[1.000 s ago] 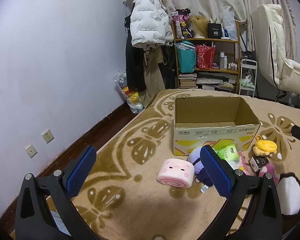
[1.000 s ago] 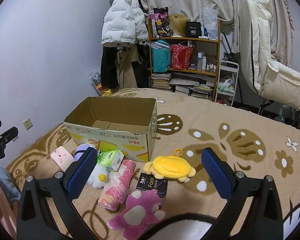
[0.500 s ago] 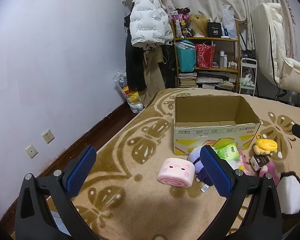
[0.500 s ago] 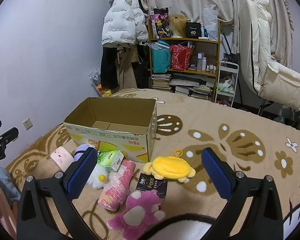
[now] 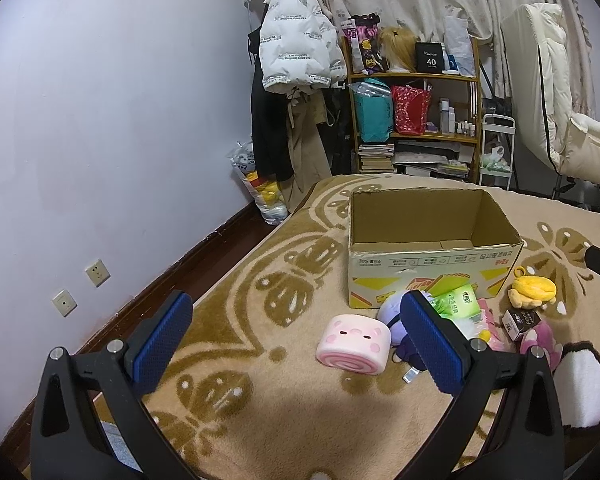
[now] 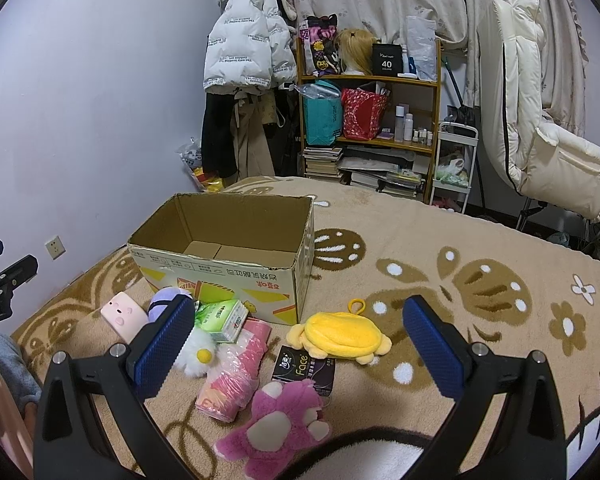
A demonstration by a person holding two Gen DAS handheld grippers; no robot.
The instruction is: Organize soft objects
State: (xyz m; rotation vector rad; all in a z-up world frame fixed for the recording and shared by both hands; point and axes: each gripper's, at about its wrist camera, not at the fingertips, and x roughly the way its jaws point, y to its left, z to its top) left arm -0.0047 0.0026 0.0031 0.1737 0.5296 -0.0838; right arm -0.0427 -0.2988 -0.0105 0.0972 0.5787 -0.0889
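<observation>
Nothing picked yet. Left gripper [image 5: 296,334] and right gripper [image 6: 298,336] both hang agape, empty, above the rug. Box [image 6: 236,258] empty; soft toys heaped just before it. Next: descend onto pink plush [image 6: 278,426], nearest right, then close.

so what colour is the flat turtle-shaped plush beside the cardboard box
Yellow turtle-shaped plush; clearest in right wrist view.

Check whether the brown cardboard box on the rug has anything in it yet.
Empty as far as visible: the open-topped brown cardboard box shows only its bare bottom flaps. The corner behind its near wall is hidden in both views.
</observation>
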